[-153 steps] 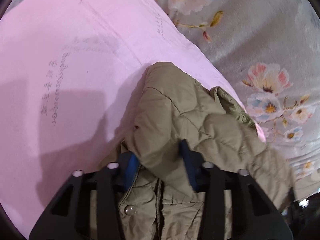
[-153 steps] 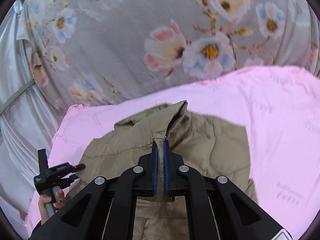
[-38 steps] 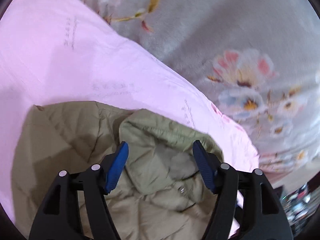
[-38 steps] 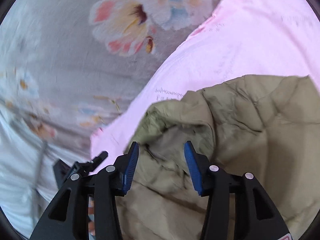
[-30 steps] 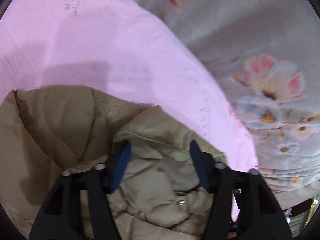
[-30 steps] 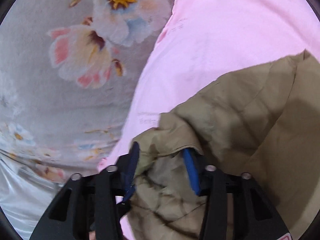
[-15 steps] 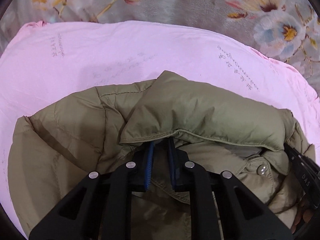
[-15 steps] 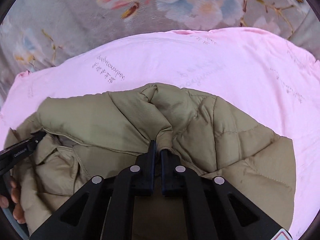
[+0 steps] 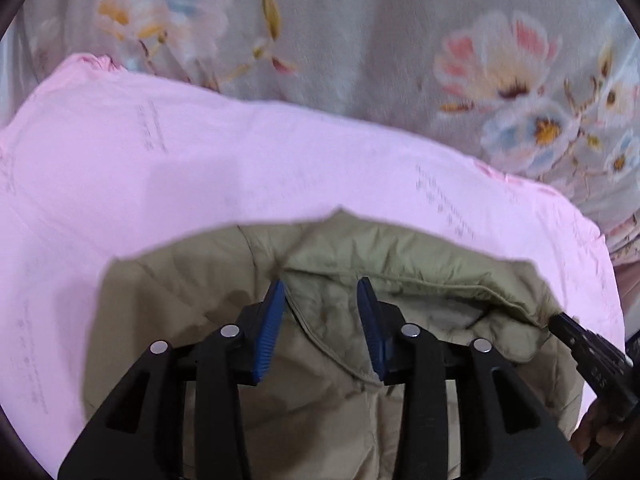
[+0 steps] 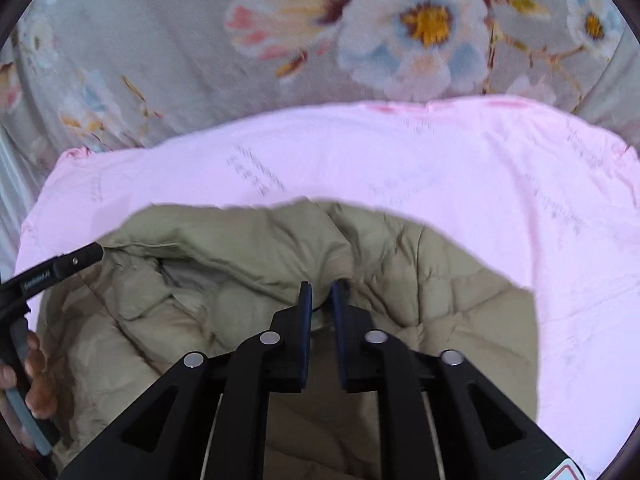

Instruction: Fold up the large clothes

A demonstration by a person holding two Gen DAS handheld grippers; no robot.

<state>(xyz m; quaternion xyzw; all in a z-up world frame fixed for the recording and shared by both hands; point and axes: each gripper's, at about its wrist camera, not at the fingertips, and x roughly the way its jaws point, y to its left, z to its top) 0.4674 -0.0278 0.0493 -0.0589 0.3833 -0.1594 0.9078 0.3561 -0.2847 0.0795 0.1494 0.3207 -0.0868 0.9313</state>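
Olive-khaki quilted puffer jacket [image 9: 320, 380] bunched on pink printed sheet [image 9: 200, 168] over grey floral bedspread [image 10: 160, 60]. Left tongs [image 9: 320, 308] opening, clear of collar fold; right tongs [image 10: 320, 300] opening, narrow gap around fabric ridge. Probably releasing after laying 1 fold.

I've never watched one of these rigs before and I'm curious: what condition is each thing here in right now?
Olive quilted jacket: bunched, partly folded on the pink sheet, collar edge turned over.
Pink sheet: spread flat over the floral blanket.
Floral blanket: lying underneath.
Left gripper: jaws opening, jacket fabric between them, not pressed.
Right gripper: jaws opening, narrow gap, jacket fold there.
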